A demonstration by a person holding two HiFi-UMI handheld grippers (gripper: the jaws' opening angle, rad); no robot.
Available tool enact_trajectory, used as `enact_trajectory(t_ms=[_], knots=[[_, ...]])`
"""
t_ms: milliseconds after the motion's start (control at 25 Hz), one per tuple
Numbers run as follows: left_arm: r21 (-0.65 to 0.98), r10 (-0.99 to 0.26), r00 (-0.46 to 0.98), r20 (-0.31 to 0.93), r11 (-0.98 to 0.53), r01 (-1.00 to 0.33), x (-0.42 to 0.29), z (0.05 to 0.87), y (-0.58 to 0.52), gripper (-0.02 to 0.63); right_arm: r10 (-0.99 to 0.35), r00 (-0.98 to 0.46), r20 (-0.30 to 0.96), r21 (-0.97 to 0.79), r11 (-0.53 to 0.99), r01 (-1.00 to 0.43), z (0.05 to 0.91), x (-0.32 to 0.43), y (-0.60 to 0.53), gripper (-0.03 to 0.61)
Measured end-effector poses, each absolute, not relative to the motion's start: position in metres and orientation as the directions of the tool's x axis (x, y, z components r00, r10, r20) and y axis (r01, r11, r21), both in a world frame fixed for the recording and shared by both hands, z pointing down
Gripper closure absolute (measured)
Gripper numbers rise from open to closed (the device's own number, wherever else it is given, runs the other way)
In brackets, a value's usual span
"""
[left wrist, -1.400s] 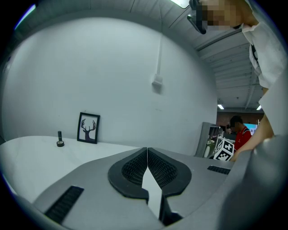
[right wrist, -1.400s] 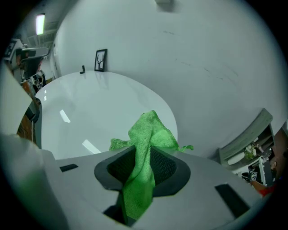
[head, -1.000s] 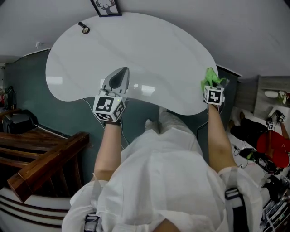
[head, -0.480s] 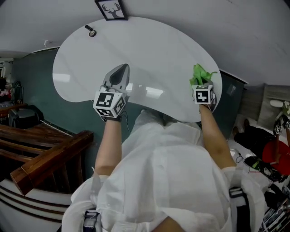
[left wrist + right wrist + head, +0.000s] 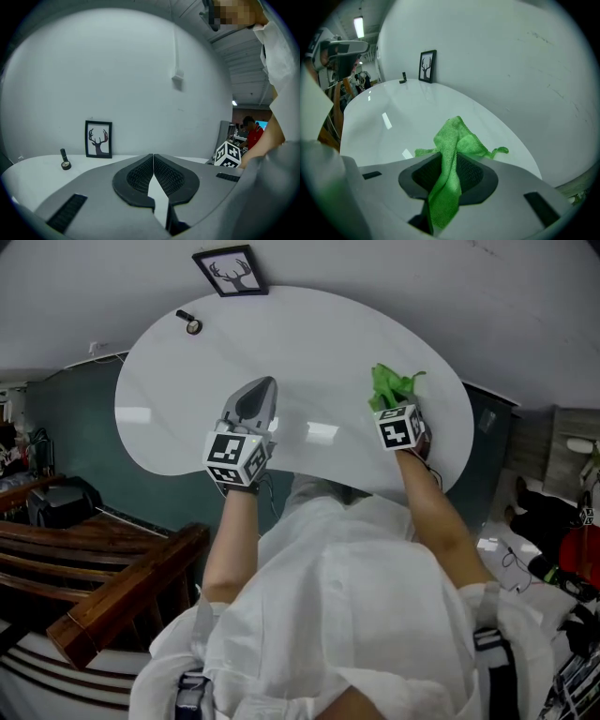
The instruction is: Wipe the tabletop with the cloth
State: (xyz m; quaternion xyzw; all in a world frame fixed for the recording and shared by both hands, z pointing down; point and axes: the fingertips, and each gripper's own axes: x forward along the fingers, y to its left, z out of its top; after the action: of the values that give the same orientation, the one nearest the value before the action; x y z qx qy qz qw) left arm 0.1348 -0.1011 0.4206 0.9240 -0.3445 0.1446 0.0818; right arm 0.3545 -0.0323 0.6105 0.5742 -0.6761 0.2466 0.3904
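A green cloth (image 5: 389,387) (image 5: 457,140) is pinched in my right gripper (image 5: 392,407) (image 5: 451,154), which is shut on it over the right part of the white tabletop (image 5: 300,352) (image 5: 408,112). The cloth's free end bunches ahead of the jaws, down at the surface. My left gripper (image 5: 258,397) (image 5: 153,161) is over the table's near middle, shut, with its pads together and nothing between them.
A framed deer picture (image 5: 231,270) (image 5: 98,139) (image 5: 427,66) leans on the wall at the table's far edge. A small dark object (image 5: 189,322) (image 5: 64,160) (image 5: 402,78) sits beside it. A wooden bench (image 5: 112,587) lies at the lower left, clutter (image 5: 572,559) at the right.
My right gripper has carried the green cloth from the table's right edge inward and to the left across the surface. The left gripper has kept its place.
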Motion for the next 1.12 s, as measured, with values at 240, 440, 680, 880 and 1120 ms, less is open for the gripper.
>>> enact_trajectory(t_ms=[240,440,680,880,1120], knots=[[0.071,-0.572,0.746,0.343,-0.776,-0.627,0.110,0.425,-0.144,0.597,-0.579,-0.058,0.814,0.097,0.234,-0.967,0.607,0.298,-0.075,0.483],[0.087,-0.536,0.767,0.354,-0.797,-0.597,0.093,0.430,-0.171,0.597,-0.580,-0.090,0.810,0.085,0.268,-0.960,0.604,0.250,-0.109,0.483],[0.096,-0.510,0.781,0.361,-0.812,-0.575,0.077,0.435,-0.199,0.597,-0.588,-0.144,0.796,0.072,0.329,-0.942,0.602,0.198,-0.161,0.483],[0.098,-0.493,0.785,0.374,-0.821,-0.562,0.065,0.440,-0.214,0.597,-0.605,-0.176,0.776,0.070,0.361,-0.930,0.600,0.167,-0.211,0.483],[0.097,-0.480,0.783,0.396,-0.826,-0.556,0.055,0.443,-0.226,0.597,-0.630,-0.184,0.754,0.071,0.357,-0.931,0.594,0.158,-0.268,0.483]])
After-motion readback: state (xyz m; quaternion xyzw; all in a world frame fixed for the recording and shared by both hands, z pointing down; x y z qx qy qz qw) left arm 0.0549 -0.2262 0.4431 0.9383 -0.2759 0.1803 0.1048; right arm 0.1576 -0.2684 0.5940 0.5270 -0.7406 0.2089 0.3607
